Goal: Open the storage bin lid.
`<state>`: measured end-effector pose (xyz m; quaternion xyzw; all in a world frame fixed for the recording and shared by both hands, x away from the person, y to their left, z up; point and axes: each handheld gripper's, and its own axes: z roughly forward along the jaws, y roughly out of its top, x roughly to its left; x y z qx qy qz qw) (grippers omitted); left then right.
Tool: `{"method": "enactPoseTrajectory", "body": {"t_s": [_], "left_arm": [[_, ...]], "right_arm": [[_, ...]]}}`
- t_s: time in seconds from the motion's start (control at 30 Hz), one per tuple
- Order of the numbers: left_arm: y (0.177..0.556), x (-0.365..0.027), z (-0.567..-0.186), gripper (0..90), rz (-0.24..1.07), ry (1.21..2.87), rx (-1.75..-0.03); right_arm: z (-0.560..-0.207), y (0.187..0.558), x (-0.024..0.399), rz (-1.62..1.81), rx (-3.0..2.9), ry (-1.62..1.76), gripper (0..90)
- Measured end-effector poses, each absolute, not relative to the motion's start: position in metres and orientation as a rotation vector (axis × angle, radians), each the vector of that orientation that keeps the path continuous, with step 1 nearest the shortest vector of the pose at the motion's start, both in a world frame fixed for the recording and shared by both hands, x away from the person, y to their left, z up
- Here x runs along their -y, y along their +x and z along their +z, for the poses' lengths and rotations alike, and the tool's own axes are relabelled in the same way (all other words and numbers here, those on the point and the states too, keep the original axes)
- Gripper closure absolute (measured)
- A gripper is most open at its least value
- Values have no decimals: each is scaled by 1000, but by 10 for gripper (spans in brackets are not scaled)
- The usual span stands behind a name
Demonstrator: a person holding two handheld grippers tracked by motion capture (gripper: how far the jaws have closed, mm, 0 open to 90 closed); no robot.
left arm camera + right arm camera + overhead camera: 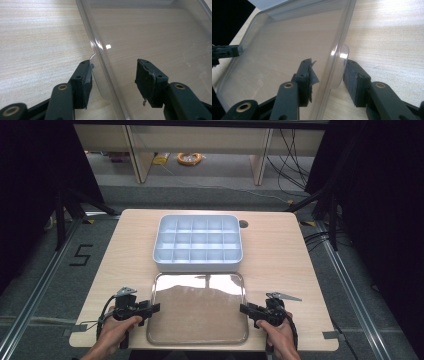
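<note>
Clear lid set down flat in front of the compartment box; both grips let go.

Left gripper [156, 307] released, jaws parted astride the left rim of the clear lid [200, 312], one pad outside by the small edge tab, the other over the lid's face, neither pressing; right gripper [243, 309] likewise released, rim and its tab standing free in the gap between the pads; lid lying flat on the table [285, 255], reaching from one tool across to the other, its far edge just short of the white compartment box [198, 243], box itself beyond both jaw tips and uncovered; judged the set-down step as finished; next called for drawing each tool straight outward, away from the rim, jaws kept wide so no pad catches a tab and drags the lid.
</note>
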<state>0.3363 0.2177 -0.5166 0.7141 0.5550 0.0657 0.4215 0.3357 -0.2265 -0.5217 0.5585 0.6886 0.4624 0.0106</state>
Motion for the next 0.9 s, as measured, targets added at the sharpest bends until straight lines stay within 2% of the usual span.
{"method": "enactPoseTrajectory", "body": {"t_s": [0.03, 0.2, 0.27, 0.33, 0.47, 0.67, 0.9], "left_arm": [[336, -219, -516, 457, 169, 1813, -1383], [336, -221, -514, 434, 225, 1841, -1396], [336, -223, -513, 396, 258, 1803, -1429], [337, -225, -512, 403, 277, 1749, -1443], [336, -226, -509, 402, 280, 1747, -1438], [336, -224, -507, 373, 264, 1799, -1363], [337, -223, -507, 324, 244, 1734, -1370]], "right_arm": [[-521, 336, 227, 1444, -2121, 1747, 563], [-517, 338, 230, 1459, -2089, 1713, 563], [-516, 336, 228, 1468, -2079, 1762, 557], [-515, 336, 227, 1475, -2079, 1769, 550], [-514, 336, 227, 1512, -2069, 1718, 537], [-507, 335, 227, 1563, -2043, 1711, 463], [-502, 334, 230, 1597, -1998, 1686, 395]]}}
